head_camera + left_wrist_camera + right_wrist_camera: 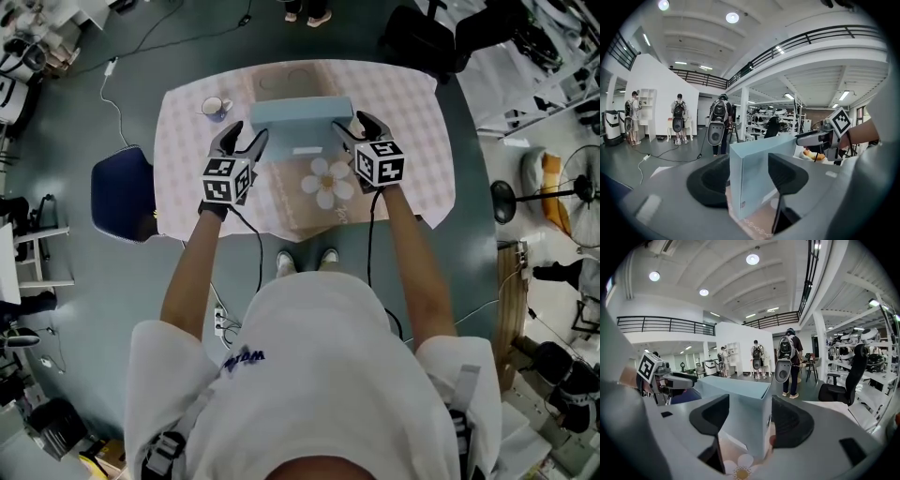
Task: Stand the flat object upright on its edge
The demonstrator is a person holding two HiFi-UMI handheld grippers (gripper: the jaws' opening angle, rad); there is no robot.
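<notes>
Item: box [300,120], pale blue, flat, oblong. It stood upright on one long edge at the middle of the table [187,187], with its narrow top face up and its broad faces turned toward and away from the person. Its lower edge rested on a tan mat [281,204] laid over the cloth.

Left gripper [749,161]: jaws part-way closed, pinching the left end of the box. The left gripper view showed the end corner filling the gap, one dark pad against each broad face. It pointed slightly downward.

Right gripper [750,416]: jaws likewise part-way closed, pinching the right end of the box. The right gripper view showed a pad on either broad face, and the narrow top ran away toward the other gripper. It also pointed slightly downward.

Both arms reached forward from the person's white-sleeved shoulders, one on each side of the box, with each marker cube above its hand.

Other contents of the table:
- Cloth: pink with a fine pattern, covering the whole top.
- Flower [328,181]: white petals and a yellow centre, flat on the mat, just in front of the box and beside the right gripper.
- Mug [215,107]: upright near the far left corner, apart from the box.

Surroundings: chair [122,192], dark blue, at the left of the table. Several standing persons wearing back-mounted equipment were seen in the hall beyond, in both gripper views.
</notes>
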